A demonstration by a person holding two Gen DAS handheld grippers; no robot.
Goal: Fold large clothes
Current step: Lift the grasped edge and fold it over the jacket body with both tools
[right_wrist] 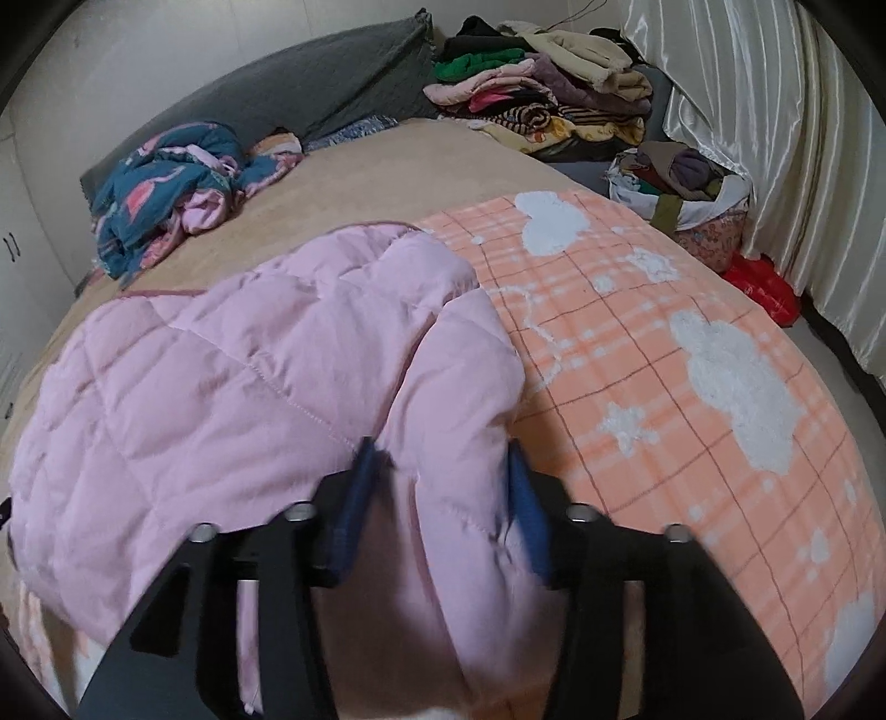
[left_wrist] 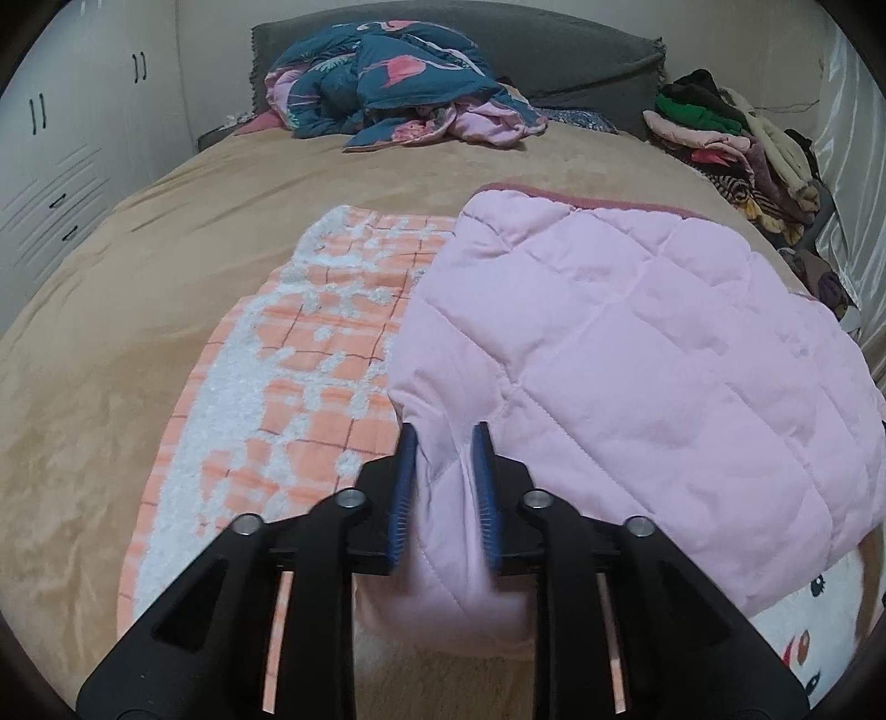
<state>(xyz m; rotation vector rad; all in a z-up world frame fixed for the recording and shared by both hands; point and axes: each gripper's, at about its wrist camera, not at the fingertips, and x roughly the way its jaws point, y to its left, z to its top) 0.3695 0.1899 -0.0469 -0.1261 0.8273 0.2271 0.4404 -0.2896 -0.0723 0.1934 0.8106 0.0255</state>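
- Pink quilted jacket (left_wrist: 637,354) lies on the orange plaid blanket (left_wrist: 310,354), long axis running from the near bed edge toward the grey headboard (left_wrist: 554,50); maroon-trimmed end (left_wrist: 581,202) points at the headboard.
- Left gripper (left_wrist: 443,443): blue pads (left_wrist: 407,471) narrowly apart with a fold of the jacket's near corner pinched between them, cloth touching both pads.
- Right gripper (right_wrist: 440,465): pads (right_wrist: 362,482) set wider, a thick bunched roll of the jacket (right_wrist: 249,387) filling the gap, fabric touching both sides.
- Near edge of the jacket is a bit blurred in both views.
- Blanket (right_wrist: 664,360) spreads out either side of the jacket, over the tan bedspread (left_wrist: 138,277).
- Crumpled blue flamingo-print bedding (left_wrist: 398,83) sits just in front of the headboard, well apart from the jacket.
- Pile of mixed clothes (right_wrist: 542,94) beside the headboard's end, near the white curtain (right_wrist: 775,138).
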